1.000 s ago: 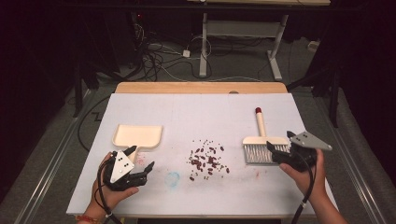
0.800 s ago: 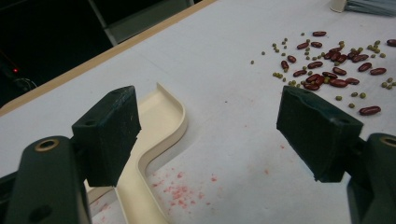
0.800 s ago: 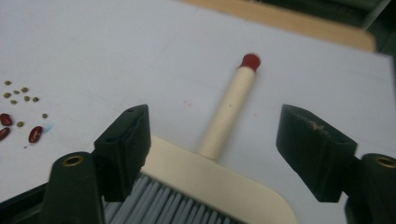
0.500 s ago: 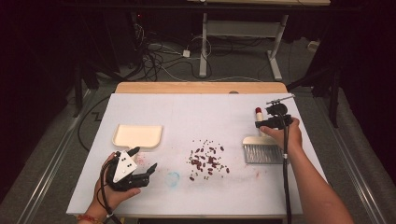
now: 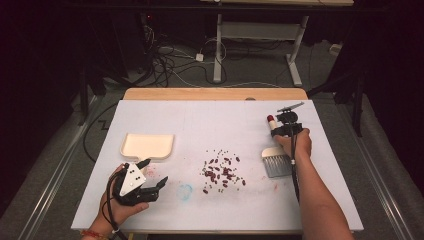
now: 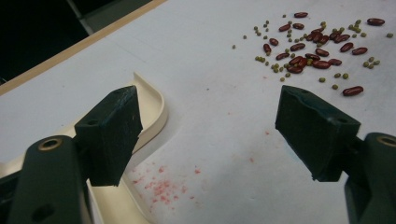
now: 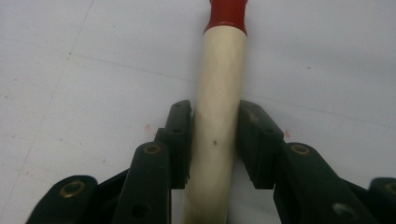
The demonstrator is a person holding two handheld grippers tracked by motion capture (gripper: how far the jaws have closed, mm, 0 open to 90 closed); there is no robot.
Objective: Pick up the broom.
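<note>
From where I stand, the pile of beans (image 5: 222,170) in the middle of the white table (image 5: 210,125) is the thing to steer by: red beans mixed with small green ones, scattered loose rather than heaped.

Nearest the person, to the left of the beans and toward the front edge, the left gripper (image 5: 152,186) rests low over the table with its 2 jaws spread wide apart and nothing between them. In the left gripper view they frame the rounded corner of the cream dustpan (image 6: 152,109), so I judge this hand is waiting to take hold of the pan once sweeping starts. The pan lies flat just beyond that gripper, left of the beans, its open side hard to tell from here.

To the right of the beans lies the brush (image 5: 276,162), bristle head toward the person, cream handle pointing away and ending in a red tip. The right gripper (image 5: 280,131) has come in over that handle; in the right gripper view its 2 jaws are closed snugly against both sides of the handle (image 7: 219,93), short of the red end. Gripping mid-handle would give leverage to drag the bristles leftward through the beans toward the pan.
</note>
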